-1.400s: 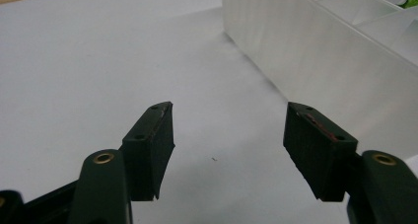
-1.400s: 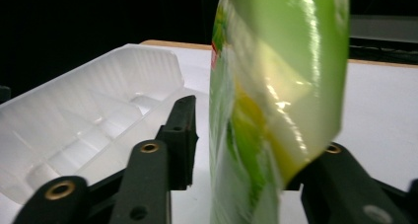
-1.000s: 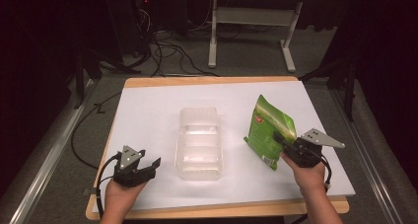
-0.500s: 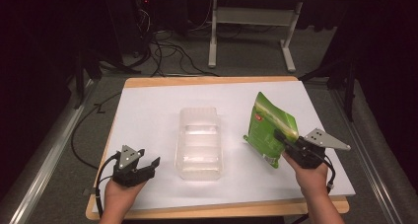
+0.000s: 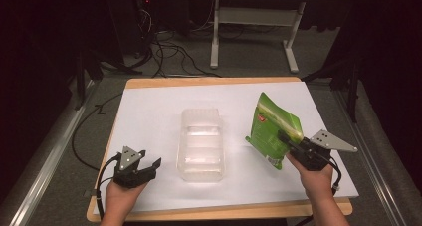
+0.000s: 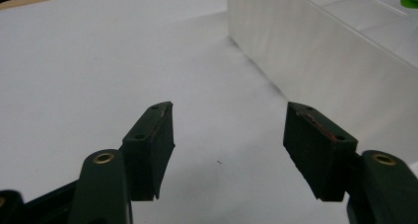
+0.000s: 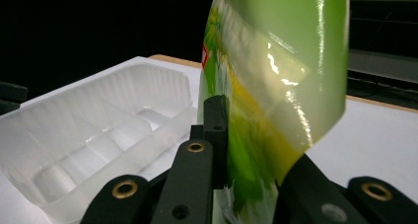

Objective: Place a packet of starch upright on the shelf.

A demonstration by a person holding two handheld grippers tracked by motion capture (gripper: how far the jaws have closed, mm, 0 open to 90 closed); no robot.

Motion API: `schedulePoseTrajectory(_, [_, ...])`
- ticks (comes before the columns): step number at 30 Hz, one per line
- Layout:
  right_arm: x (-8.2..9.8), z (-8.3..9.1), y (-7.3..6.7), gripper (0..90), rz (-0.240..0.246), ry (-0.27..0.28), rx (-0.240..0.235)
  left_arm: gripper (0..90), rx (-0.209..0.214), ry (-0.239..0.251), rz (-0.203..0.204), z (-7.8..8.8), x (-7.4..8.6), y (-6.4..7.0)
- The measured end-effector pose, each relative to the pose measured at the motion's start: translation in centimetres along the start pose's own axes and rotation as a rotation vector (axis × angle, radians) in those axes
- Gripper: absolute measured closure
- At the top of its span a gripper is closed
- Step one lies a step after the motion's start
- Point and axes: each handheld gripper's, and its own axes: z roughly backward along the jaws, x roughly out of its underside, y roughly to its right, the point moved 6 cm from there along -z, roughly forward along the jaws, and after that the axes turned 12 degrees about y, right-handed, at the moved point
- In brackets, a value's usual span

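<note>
One glossy green plastic snack pouch [image 5: 272, 129] hangs clamped in the right gripper [image 5: 291, 142] above the worktop's right edge; light, limp and slippery, so it is best pinched at a seam. The left gripper [image 5: 145, 167] rests with jaws apart beside the clear plastic tray [image 5: 201, 144].

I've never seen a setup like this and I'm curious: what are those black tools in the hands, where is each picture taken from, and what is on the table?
A person holds a two-jaw gripper in each hand. The high view looks down on a white-topped table. The other two pictures come from cameras riding on the grippers, looking along their black jaws. On the table lies a clear plastic tray with compartments. The right gripper is shut on a green snack bag, holding it up to the right of the tray. The left gripper rests open near the tray's left side, holding nothing.
</note>
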Motion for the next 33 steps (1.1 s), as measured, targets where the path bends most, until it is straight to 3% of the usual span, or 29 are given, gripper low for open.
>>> schedulePoseTrajectory(20, [-1.4,-0.1,-1.1,86.6,-0.014,0.047,-0.053,36.6,-0.004,0.01,0.004,0.3,-0.1,-0.1])
schedulePoseTrajectory(28, [-2.9,-0.4,-2.6,86.5,-0.009,0.081,-0.118,36.3,-0.01,0.007,0.009,0.2,0.0,-0.1])
schedulePoseTrajectory(33, [-3.0,-0.9,-3.0,86.6,-0.013,0.067,-0.136,35.9,-0.011,0.008,0.01,0.3,0.0,-0.3])
